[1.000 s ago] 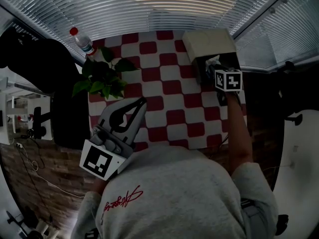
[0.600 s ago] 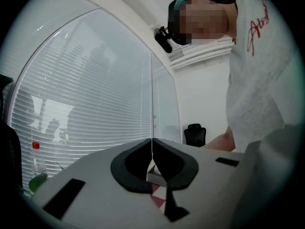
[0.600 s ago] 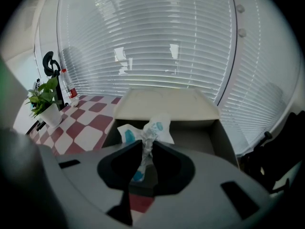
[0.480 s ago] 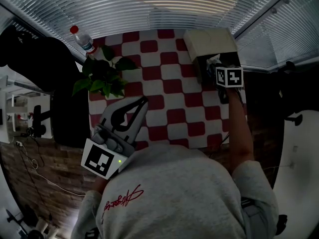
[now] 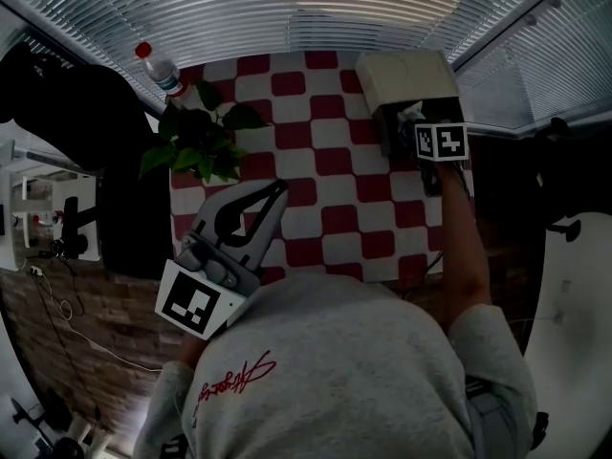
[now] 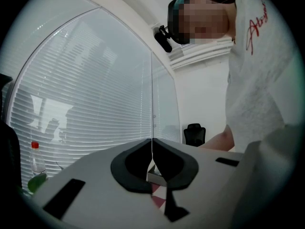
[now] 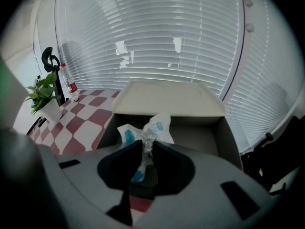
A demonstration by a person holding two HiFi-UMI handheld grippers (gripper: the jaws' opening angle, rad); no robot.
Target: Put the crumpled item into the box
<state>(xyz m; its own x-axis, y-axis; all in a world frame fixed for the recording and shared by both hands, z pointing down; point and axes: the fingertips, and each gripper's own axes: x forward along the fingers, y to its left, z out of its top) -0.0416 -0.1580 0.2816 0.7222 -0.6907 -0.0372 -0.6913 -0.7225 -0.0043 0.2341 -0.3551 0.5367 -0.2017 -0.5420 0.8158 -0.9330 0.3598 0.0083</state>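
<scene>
Pinched a crumpled white-and-blue plastic wrapper (image 7: 148,128) in the right gripper (image 7: 144,147), jaws drawn to a narrow gap on its twisted middle. Held it over the open mouth of a beige cardboard box (image 7: 200,138), just ahead of and below the tips. Could not make out the wrapper's lower end, lost in shadow between the dark pads, nor the box's near wall, cut off by the gripper body. Caught from the head view only a pale scrap of the wrapper (image 5: 409,114) beyond the marker cube. Found the box's far flap folded back toward white blinds, at the far corner of a red-and-white checked tabletop (image 5: 325,208). Saw bare checks to the gripper's left, out to a potted green plant (image 7: 45,97) and a red-capped clear bottle (image 7: 70,82). Carried the left gripper (image 6: 151,144) well apart, jaws pressed together on nothing.
</scene>
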